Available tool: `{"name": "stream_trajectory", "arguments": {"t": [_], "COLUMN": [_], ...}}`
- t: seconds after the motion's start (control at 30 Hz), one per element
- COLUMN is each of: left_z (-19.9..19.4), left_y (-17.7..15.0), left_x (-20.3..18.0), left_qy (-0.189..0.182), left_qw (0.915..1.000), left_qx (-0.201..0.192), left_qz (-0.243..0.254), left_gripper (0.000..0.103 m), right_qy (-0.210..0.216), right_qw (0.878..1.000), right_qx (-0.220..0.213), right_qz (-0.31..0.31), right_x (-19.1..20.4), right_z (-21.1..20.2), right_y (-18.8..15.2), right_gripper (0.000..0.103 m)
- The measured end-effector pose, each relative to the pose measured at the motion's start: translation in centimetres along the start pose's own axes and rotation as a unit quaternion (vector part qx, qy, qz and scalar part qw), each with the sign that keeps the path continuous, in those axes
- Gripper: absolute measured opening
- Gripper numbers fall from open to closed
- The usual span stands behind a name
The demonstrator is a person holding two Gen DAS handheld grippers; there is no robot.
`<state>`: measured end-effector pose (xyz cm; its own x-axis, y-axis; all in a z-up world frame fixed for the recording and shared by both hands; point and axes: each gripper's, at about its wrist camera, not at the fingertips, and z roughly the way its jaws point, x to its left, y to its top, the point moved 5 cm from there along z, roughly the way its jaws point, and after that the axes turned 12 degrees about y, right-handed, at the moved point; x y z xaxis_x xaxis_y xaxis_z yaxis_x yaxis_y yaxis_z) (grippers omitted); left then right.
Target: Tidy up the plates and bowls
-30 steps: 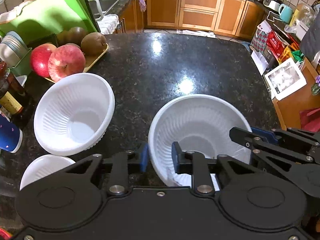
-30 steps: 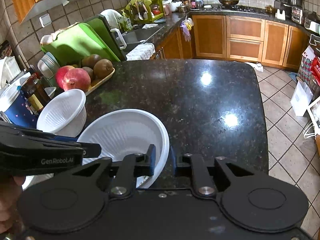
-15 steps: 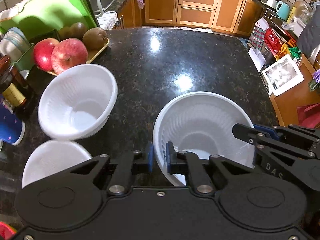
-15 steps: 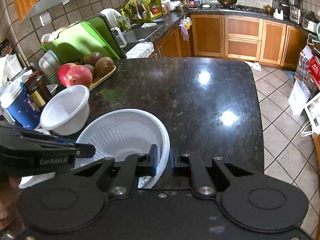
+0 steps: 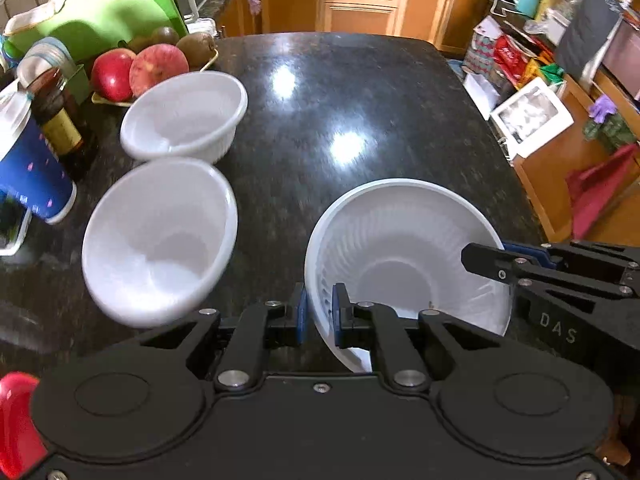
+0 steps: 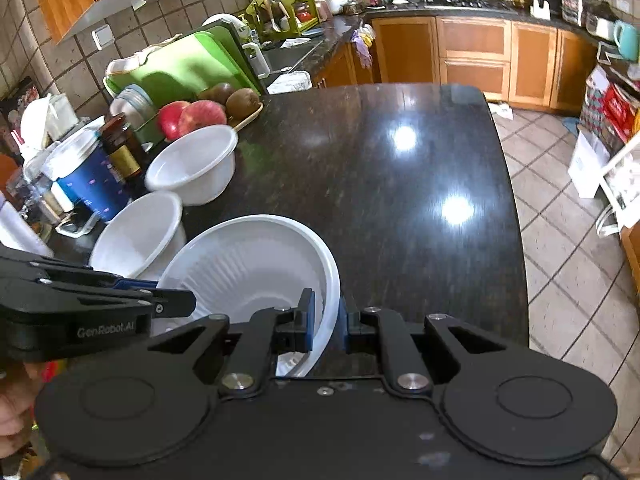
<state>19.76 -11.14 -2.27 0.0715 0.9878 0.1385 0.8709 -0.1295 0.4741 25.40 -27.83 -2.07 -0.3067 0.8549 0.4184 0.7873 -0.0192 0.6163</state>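
Since a second ago, your left gripper (image 5: 319,307) and right gripper (image 6: 326,316) have clamped opposite rims of the big bowl (image 5: 404,248) over the counter (image 5: 320,120). Bowls: three; two smaller bowls (image 5: 160,236) sit left.

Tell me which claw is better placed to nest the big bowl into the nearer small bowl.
Probably left: the left claw grips the large ribbed white bowl on the side facing the smooth white bowl.
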Motion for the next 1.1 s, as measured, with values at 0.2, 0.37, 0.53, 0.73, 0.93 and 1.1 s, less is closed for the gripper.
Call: {"name": "stream_trajectory", "arguments": {"t": [0.2, 0.37, 0.53, 0.73, 0.93, 1.1], "left_z": [-1.0, -1.1, -1.0, -1.0, -1.8, -2.4], "left_y": [-2.9, -4.1, -4.1, -4.8, -5.2, -5.0], "left_x": [0.7, 0.7, 0.7, 0.7, 1.4, 1.9], "left_qy": [-0.014, -0.024, -0.015, -0.019, -0.022, -0.013], "left_qw": [0.9999, 0.9995, 0.9997, 0.9997, 0.9994, 0.999], "left_qx": [0.004, 0.009, 0.003, -0.004, -0.026, -0.04], "left_qz": [0.005, 0.015, 0.018, 0.017, 0.002, -0.012], "left_gripper": [0.016, 0.017, 0.017, 0.024, 0.046, 0.046], "right_qy": [-0.002, -0.012, -0.014, -0.011, -0.013, -0.017], "right_qw": [1.0, 1.0, 0.999, 0.999, 1.0, 0.999], "right_qx": [0.004, 0.004, 0.011, 0.009, -0.009, -0.04], "right_qz": [0.02, 0.018, 0.03, 0.03, 0.015, -0.009], "right_x": [2.1, 3.1, 2.9, 2.6, 2.7, 2.6], "right_z": [-2.0, -2.7, -1.9, -1.4, -1.7, -2.5], "right_y": [-3.7, -5.4, -5.7, -5.8, -5.8, -5.3], "right_gripper": [0.014, 0.014, 0.014, 0.019, 0.034, 0.039]}}
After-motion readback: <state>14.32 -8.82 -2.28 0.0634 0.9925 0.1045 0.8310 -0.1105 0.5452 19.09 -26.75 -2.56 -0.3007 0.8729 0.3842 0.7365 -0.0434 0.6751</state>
